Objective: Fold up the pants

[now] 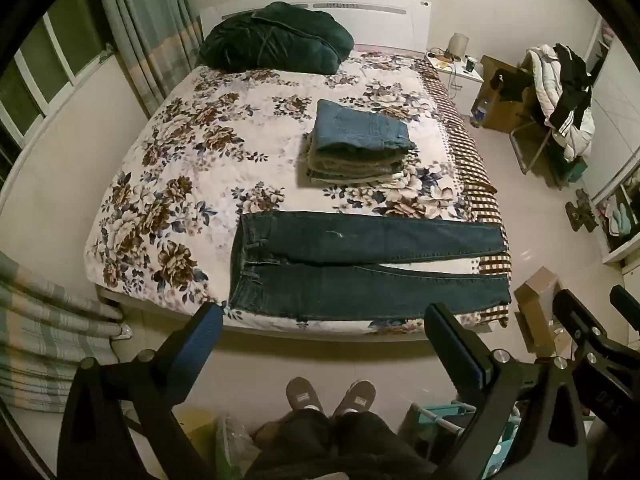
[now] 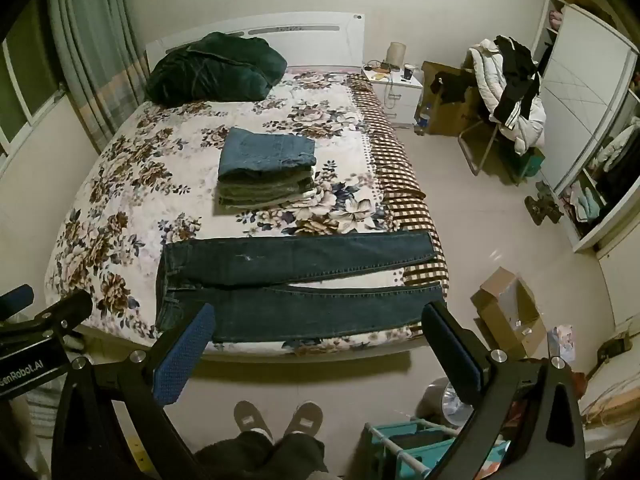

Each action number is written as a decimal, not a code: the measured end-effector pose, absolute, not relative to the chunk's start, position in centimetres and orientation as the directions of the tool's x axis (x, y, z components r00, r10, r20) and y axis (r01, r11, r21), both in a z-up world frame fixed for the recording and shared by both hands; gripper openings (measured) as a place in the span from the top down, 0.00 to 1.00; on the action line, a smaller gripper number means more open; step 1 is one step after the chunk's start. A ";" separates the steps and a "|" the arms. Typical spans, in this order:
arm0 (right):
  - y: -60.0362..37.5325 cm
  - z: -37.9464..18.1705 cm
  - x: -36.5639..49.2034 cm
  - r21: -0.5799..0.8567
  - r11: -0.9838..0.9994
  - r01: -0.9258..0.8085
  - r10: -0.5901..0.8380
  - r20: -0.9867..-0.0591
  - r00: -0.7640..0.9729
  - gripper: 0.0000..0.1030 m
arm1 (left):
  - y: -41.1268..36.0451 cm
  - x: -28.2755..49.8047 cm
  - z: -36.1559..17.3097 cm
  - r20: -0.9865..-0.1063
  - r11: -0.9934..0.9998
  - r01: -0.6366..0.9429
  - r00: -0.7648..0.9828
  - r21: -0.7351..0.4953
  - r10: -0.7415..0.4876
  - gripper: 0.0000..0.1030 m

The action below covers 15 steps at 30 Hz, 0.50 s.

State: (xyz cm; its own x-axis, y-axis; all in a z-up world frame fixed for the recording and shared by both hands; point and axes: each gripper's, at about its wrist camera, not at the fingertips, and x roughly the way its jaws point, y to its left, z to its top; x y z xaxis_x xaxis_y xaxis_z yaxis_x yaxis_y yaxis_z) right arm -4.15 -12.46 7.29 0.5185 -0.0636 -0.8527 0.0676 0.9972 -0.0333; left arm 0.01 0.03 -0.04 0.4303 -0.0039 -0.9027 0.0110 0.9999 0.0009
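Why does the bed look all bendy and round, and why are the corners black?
Left wrist view: the fisheye lens bows the bed and walls, its round edge leaves black corners, and the light is dim and yellowish. Right wrist view: same bulge, the jeans look sharp, and the floor under the bed edge is in shadow.

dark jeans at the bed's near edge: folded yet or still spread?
Spread. The dark jeans lie flat on the bed, both legs full length, side by side.

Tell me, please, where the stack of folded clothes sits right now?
In both wrist views the folded stack sits mid-bed on the floral bedspread, beyond the spread dark jeans.
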 end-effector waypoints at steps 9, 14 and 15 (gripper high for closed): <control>-12.4 7.3 -4.1 -0.044 0.997 0.068 -0.073 -0.856 0.512 0.00 | 0.0 0.0 0.0 -0.900 1.000 0.011 0.435 0.004 -0.001 0.00; -12.4 7.2 -4.1 -0.045 0.997 0.066 -0.073 -0.856 0.512 0.00 | 0.0 0.0 0.0 -0.899 1.000 0.011 0.437 0.004 -0.001 0.00; -12.4 7.2 -4.1 -0.045 0.997 0.066 -0.072 -0.856 0.512 0.00 | 0.0 0.0 0.0 -0.899 1.000 0.009 0.439 0.003 -0.001 0.00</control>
State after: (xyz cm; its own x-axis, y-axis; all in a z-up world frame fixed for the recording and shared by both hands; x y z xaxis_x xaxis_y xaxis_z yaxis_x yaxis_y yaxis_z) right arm -4.09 -12.41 7.23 0.5122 -0.0725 -0.8558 0.0658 0.9968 -0.0451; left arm -0.02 0.00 0.02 0.4387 -0.0012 -0.8986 0.0091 1.0000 0.0031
